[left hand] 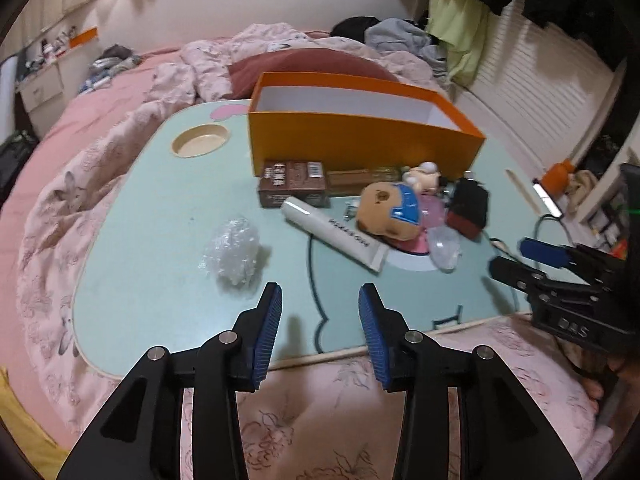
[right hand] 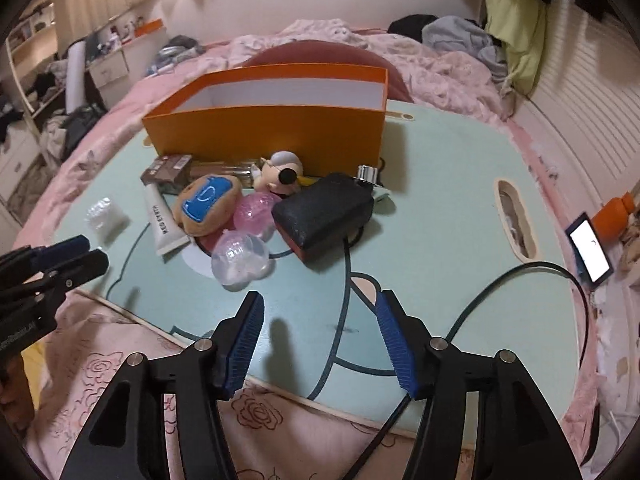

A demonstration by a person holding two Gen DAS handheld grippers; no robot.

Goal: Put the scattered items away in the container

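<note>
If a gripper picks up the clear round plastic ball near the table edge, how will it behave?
The clear round plastic ball will probably roll if nudged, being round. Its shiny, thin-looking shell seems slippery and light, so it might pop out of the pads or dent under a hard squeeze.

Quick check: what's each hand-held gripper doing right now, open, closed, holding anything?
Left hand-held gripper: open, nothing between the blue pads, above the near edge of the mint-green lap table.
Right hand-held gripper: open, empty, over the same table.
</note>
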